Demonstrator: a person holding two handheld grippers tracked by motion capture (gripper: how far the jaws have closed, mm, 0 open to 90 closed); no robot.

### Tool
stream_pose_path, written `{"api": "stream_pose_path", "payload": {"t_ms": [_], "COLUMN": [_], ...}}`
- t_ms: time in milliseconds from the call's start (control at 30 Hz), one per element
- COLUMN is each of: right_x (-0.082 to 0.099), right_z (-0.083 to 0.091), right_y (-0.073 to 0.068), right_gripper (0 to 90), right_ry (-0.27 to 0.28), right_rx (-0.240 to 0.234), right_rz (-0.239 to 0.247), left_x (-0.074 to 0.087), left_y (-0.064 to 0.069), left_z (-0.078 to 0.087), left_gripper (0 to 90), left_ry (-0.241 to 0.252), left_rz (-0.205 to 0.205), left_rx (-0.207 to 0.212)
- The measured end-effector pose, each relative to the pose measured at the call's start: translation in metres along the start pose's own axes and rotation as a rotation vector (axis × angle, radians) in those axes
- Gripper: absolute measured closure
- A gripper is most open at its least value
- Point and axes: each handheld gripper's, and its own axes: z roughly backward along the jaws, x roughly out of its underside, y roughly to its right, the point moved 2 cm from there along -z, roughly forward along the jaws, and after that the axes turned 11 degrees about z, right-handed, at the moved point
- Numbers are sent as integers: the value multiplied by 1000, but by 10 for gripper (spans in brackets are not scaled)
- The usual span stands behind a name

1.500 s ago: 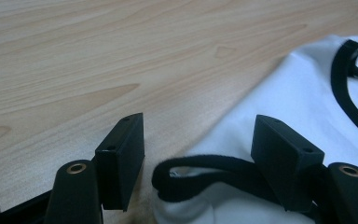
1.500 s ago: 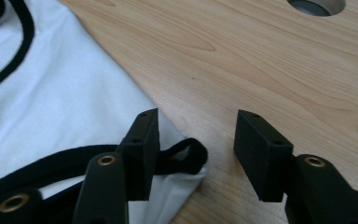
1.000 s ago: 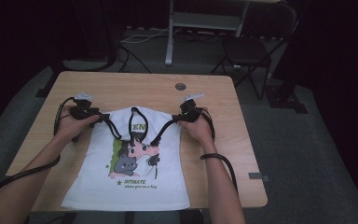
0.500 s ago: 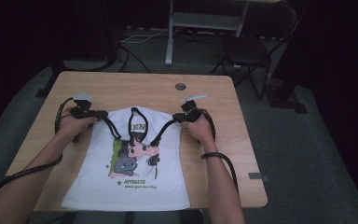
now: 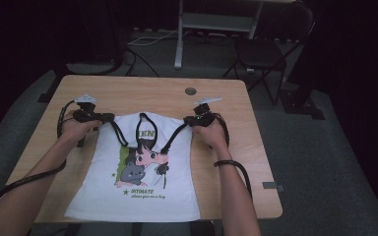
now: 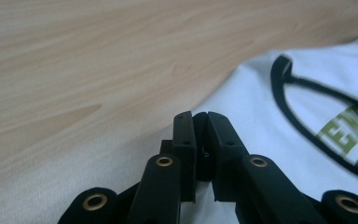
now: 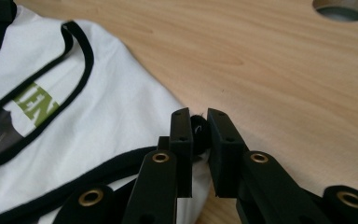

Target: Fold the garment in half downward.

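Observation:
A white sleeveless top (image 5: pixel 142 187) with black trim and a cartoon print lies flat on the wooden table (image 5: pixel 157 93), neckline away from the person. My left gripper (image 5: pixel 109 118) is shut on the top's left shoulder strap; in the left gripper view its jaws pinch dark trim over the white cloth (image 6: pixel 261 107). At the other shoulder, my right gripper (image 5: pixel 187 120) is shut on the top's right shoulder strap, with black trim (image 7: pixel 198 127) caught between the jaws in the right gripper view.
A round cable hole (image 5: pixel 191 91) sits near the table's far edge and appears as the same hole (image 7: pixel 345 7) in the right gripper view. Beyond the table stand a black chair (image 5: pixel 261 49) and a metal stand (image 5: pixel 179 39). Cables trail from both grippers.

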Motion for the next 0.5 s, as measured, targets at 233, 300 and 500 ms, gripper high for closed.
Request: {"api": "stream_pose_path", "payload": {"t_ms": [233, 300, 500], "right_x": [-16, -19, -24], "right_z": [6, 7, 9], "right_y": [9, 9, 10], "right_gripper": [811, 811, 810], "right_ry": [32, 36, 51], "right_rx": [14, 18, 21], "right_rz": [-4, -5, -9], "left_x": [-19, -24, -29], "left_y": [5, 6, 7], "left_z": [2, 4, 6], "left_gripper": [824, 824, 824], "left_ry": [32, 42, 51], "left_rz": [5, 4, 1], "left_rx": [11, 13, 13]}}
